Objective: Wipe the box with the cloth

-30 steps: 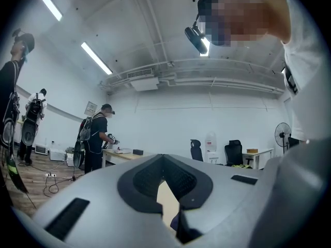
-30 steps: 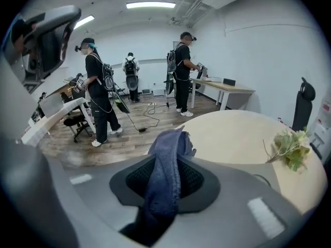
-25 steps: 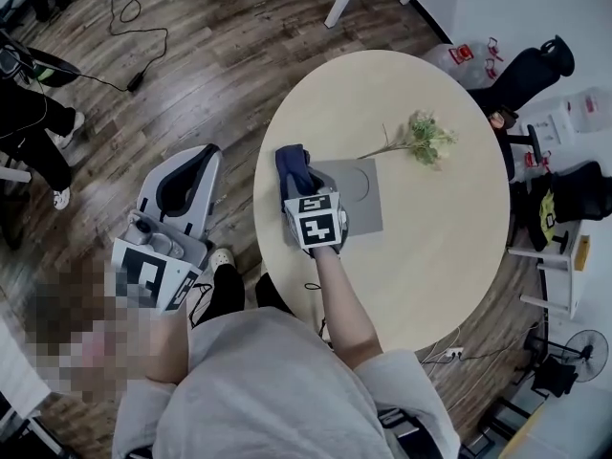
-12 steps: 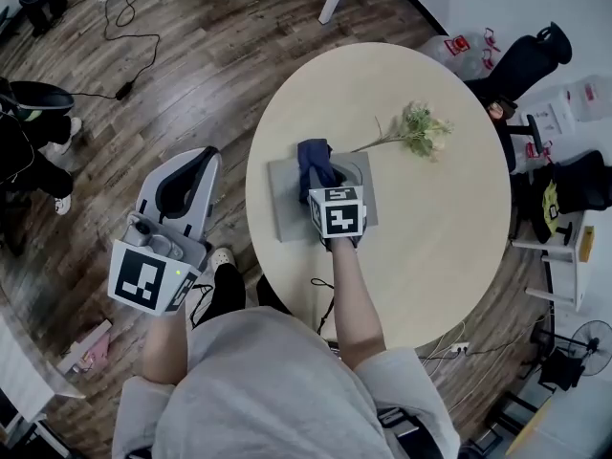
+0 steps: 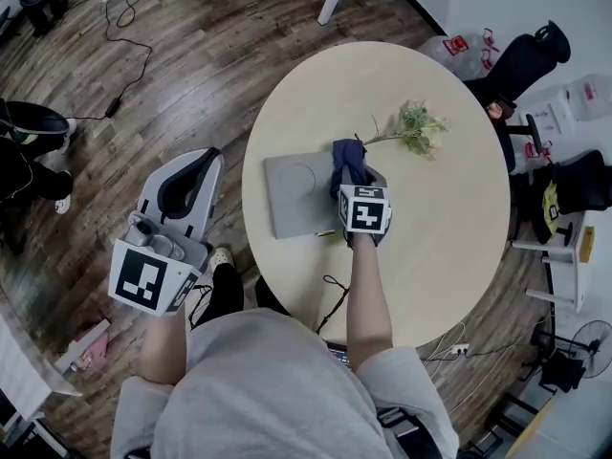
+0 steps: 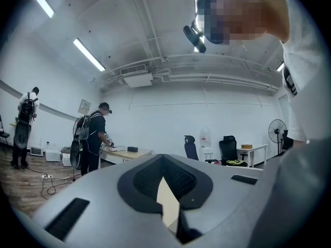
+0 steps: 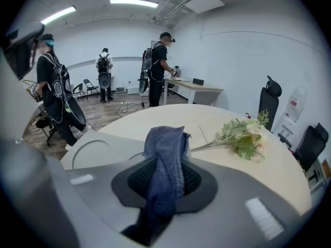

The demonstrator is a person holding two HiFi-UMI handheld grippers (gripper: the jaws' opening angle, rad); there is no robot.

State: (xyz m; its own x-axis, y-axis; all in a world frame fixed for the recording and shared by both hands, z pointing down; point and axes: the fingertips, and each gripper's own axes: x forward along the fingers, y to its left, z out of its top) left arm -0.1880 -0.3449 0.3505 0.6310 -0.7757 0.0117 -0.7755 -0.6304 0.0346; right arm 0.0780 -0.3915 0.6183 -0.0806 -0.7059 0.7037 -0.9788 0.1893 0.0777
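The right gripper [image 5: 356, 185] [image 7: 164, 175] pinches the dark blue cloth [image 5: 348, 163] [image 7: 166, 146] between its jaws. The cloth's long axis runs along the jaws, and its free end bunches up just past the tips, pointing away from the person. The flat grey box [image 5: 295, 202] [image 7: 98, 148] lies under the tips and reaches out to this gripper's left, its long axis across the jaws. The cloth rests on the box's right edge. A flower sprig [image 5: 413, 128] [image 7: 243, 136] lies ahead and to the right, apart from the cloth. The right forearm stretches straight forward over the table [image 5: 449, 218]. The left gripper [image 5: 191, 173] [image 6: 163, 161] is held low beside the body, off the table, its jaws pressed together at the tips and empty.
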